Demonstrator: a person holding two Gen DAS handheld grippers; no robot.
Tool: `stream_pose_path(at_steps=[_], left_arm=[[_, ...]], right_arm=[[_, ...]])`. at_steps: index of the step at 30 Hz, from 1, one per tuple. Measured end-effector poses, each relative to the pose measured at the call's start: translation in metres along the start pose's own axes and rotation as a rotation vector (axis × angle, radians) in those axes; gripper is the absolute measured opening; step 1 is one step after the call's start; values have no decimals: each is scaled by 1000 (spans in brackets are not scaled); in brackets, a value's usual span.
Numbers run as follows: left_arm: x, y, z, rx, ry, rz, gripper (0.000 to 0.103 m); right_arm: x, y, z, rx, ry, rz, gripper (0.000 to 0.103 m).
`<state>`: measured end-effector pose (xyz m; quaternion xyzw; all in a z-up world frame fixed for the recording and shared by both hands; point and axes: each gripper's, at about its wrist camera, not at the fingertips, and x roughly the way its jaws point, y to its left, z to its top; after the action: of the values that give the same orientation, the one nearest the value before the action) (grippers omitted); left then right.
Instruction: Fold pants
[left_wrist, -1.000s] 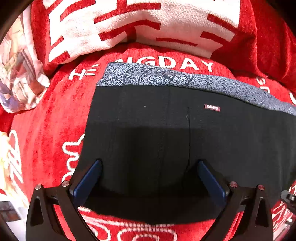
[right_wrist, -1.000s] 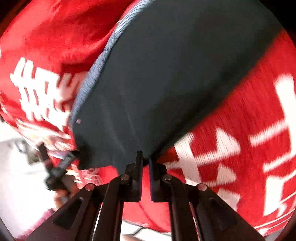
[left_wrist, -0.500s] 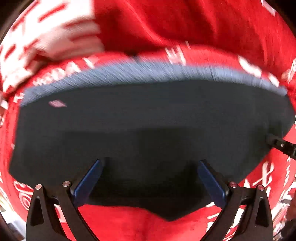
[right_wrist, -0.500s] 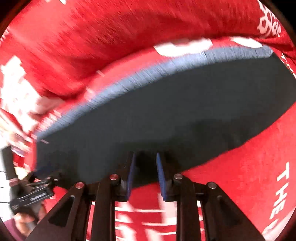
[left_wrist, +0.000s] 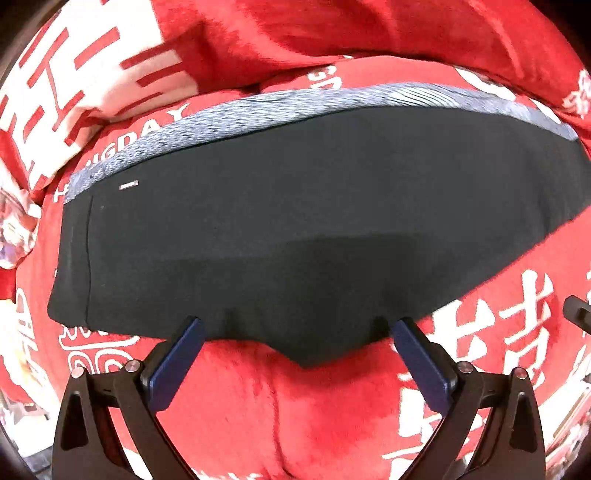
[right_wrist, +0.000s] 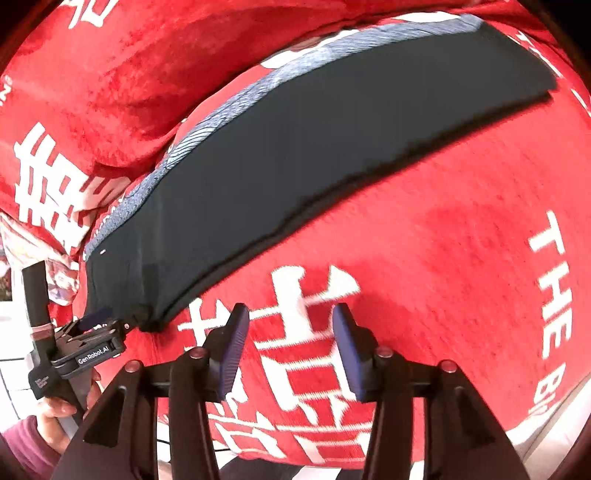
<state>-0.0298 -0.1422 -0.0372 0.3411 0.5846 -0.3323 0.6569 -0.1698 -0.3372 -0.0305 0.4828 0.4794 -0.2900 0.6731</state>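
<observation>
Basically left gripper (left_wrist: 295, 345) was spread wide at the near hem of the pants (left_wrist: 317, 225), holding nothing. Right gripper (right_wrist: 290, 341) was also spread, empty, over the red blanket (right_wrist: 424, 240) beside the pants. Pants lay folded flat on the blanket, grey waistband (left_wrist: 258, 110) at the far edge. Risk: a pad snagging the hem on the way off would drag the fold open.

Left gripper (left_wrist: 295, 347) spread wide, pads flanking near hem of black pants (left_wrist: 314, 229); red blanket (left_wrist: 332, 413) beneath.
</observation>
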Motion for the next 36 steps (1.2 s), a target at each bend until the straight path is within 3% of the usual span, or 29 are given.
stream_pose_path(at_steps=[4,9,19,24,36], left_arm=[[-6,-29,-6,28,12,-11,103],[-5,-62,-14,101,40,-12,103],[-20,-109,-45,213,94,-19,103],[-26,-129,-58,272,124,-26,103],[-46,-176,-49,323,70,-26,103]], right_arm=[[-5,-20,-12,76,10,27,58],[-9,-45,-23,138,26,42,58],[-17,-48,-49,126,44,24,72],[-23,-45,-60,139,33,57,78],[-41,-72,-65,222,-36,77,80]])
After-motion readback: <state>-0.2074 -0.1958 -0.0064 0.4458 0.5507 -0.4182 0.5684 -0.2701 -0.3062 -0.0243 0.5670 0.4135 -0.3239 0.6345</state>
